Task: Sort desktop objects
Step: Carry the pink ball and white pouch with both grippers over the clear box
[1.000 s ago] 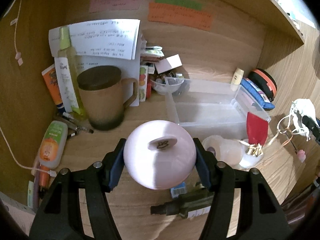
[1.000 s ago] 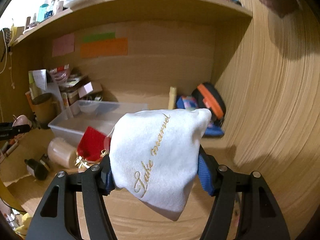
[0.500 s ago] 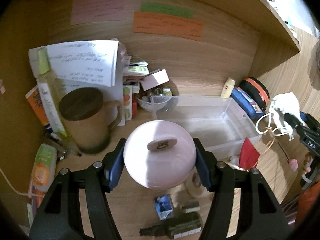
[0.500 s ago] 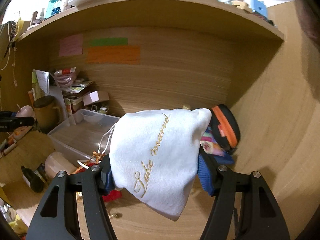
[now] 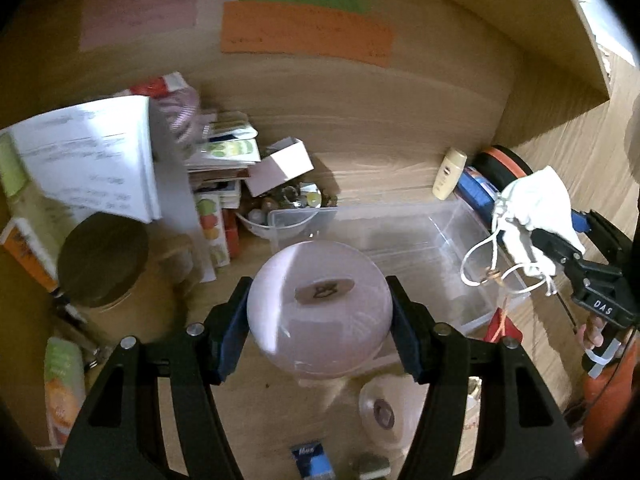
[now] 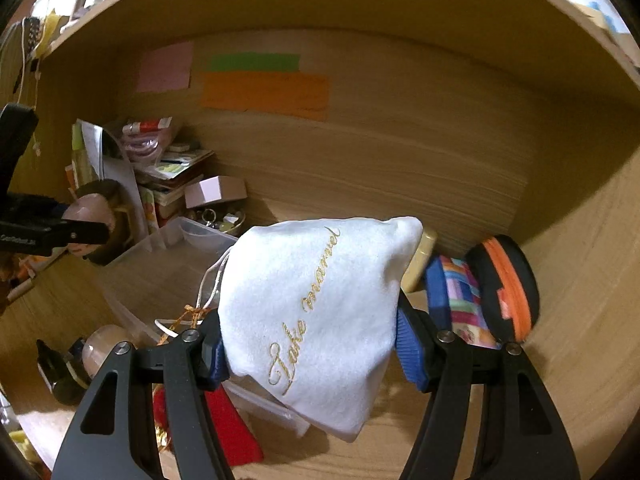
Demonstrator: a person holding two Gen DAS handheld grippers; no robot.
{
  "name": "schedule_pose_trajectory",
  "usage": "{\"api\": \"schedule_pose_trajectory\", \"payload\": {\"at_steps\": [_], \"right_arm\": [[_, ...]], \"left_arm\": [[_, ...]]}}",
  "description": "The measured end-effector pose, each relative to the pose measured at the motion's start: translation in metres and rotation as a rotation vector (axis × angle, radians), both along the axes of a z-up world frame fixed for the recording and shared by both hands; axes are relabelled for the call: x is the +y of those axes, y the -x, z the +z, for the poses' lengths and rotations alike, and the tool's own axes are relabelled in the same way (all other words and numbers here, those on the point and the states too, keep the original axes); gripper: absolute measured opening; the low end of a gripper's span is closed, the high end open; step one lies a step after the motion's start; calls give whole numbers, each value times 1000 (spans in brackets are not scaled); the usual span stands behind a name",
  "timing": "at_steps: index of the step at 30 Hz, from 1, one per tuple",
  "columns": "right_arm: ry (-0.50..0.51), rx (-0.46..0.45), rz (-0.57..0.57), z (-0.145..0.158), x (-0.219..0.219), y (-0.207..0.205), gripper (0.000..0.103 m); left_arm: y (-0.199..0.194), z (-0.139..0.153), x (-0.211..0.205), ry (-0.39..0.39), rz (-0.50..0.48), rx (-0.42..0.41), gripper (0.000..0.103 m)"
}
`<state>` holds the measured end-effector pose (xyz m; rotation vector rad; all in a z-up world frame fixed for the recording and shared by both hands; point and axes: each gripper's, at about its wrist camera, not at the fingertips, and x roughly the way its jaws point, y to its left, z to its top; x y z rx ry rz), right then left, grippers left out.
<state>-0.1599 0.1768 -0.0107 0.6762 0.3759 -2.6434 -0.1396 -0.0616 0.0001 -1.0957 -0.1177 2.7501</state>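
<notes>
My left gripper (image 5: 319, 312) is shut on a round pale pink case (image 5: 319, 306) with a dark oval mark on top, held above the near edge of the clear plastic bin (image 5: 436, 228). My right gripper (image 6: 309, 334) is shut on a white drawstring pouch (image 6: 316, 300) with gold script lettering. In the left wrist view the same pouch (image 5: 532, 208) hangs over the bin's right end, cords dangling. In the right wrist view the left gripper (image 6: 86, 226) with the pink case (image 6: 90, 214) shows at the far left, and the bin (image 6: 168, 264) lies behind the pouch.
A lidded brown mug (image 5: 104, 264), papers (image 5: 84, 160), stacked boxes and a small bowl of trinkets (image 5: 288, 208) crowd the back left. A yellow bottle (image 5: 450, 174), a blue pouch (image 6: 460, 300) and a black-orange case (image 6: 508, 280) stand at the back right. A tape roll (image 5: 380, 408) and a red cloth (image 6: 232, 432) lie in front.
Both grippers have carried their loads toward the back of the desk; the pink case now sits over the bin's near edge and the pouch hangs over the bin's right end.
</notes>
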Motion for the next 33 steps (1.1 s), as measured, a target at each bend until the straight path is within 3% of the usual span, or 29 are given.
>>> {"api": "schedule_pose_trajectory", "payload": {"at_steps": [16, 33], "right_arm": [[-85, -146, 66, -44, -30, 48, 63], [-223, -264, 167, -71, -59, 75, 63]], "left_arm": [[67, -40, 31, 69, -107, -161, 63], [86, -63, 61, 217, -182, -239, 63]]}}
